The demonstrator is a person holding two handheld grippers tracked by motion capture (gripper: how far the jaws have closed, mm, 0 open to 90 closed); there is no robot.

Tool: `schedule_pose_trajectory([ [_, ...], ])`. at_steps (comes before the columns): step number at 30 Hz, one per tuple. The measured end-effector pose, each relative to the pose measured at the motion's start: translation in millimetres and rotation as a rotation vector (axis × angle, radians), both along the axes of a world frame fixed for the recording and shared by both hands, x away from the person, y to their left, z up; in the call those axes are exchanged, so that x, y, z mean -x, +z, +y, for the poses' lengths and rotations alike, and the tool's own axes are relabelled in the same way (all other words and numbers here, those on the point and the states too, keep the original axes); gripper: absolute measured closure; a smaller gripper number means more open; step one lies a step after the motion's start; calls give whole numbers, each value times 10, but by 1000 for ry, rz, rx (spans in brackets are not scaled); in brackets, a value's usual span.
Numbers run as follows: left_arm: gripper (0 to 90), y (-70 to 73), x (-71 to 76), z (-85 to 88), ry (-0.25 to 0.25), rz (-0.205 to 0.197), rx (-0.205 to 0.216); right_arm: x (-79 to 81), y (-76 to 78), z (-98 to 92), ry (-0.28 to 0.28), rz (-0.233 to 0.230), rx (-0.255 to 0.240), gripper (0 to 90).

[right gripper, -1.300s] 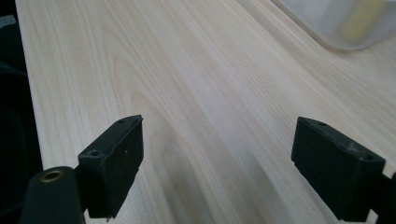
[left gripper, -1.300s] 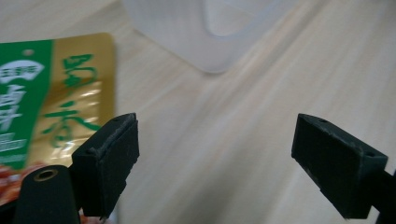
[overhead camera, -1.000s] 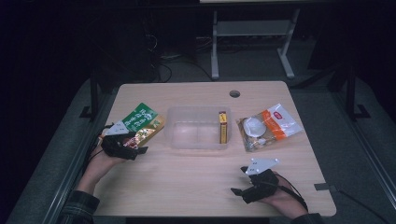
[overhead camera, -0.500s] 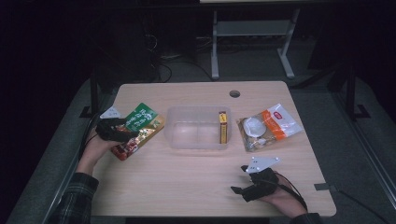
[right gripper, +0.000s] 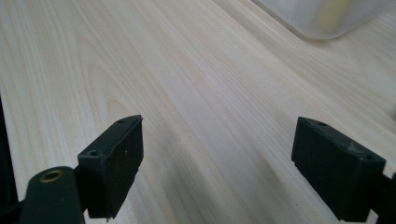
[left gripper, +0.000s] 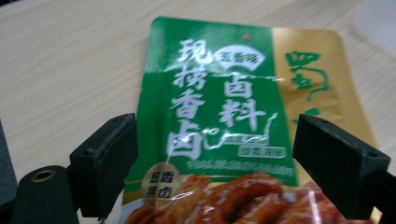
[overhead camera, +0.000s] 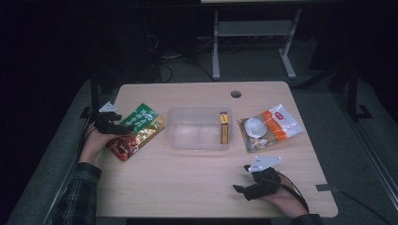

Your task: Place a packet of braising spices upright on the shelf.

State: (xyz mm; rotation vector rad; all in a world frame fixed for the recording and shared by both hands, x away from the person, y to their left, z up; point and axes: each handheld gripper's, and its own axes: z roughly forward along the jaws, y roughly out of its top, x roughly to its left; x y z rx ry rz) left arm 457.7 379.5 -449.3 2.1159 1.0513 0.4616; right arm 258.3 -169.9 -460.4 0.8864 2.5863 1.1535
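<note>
The green sauce packet (overhead camera: pixel 137 131) is lying flat on the left part of the surface (overhead camera: pixel 187 187), just left of the clear plastic bin (overhead camera: pixel 199 128), with its red food-picture end pointing toward the person. The left gripper (overhead camera: pixel 123 129) is hovering over that near end, fingers (left gripper: pixel 105 163) spread wide apart and straddling the packet's width, nothing clamped yet. Judging from this, the step in hand is lining up for a pickup; the next move likely calls for lowering and closing on the thin edge, then carrying it toward the bin. The bin is holding a small yellow box (overhead camera: pixel 224 128) at its right side. The orange-and-white pouch (overhead camera: pixel 267 127) is lying right of the bin. The right gripper (overhead camera: pixel 241 191) is idling at the near edge, fingers (right gripper: pixel 112 163) apart over bare wood.
</note>
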Motion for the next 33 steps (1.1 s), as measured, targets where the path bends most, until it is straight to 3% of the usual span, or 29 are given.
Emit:
schedule_pose_trajectory([
  [9,129,-180,-64,131,29,75,23,11,-5,-16,-11,4,1,162],
  [13,113,-196,-73,136,34,77,28,23,-1,-24,-15,2,0,163],
  [16,108,-222,-80,160,38,85,55,28,0,-27,-16,3,1,163],
  [19,109,-221,-79,162,35,83,42,29,-2,-26,-15,3,1,162],
  [25,137,-244,-41,160,22,44,46,31,0,-26,-16,3,1,162],
  [29,264,-216,-12,163,-3,46,26,30,1,-30,-16,0,0,163],
  [33,402,-212,20,155,0,33,33,31,3,-28,-16,0,3,163],
])
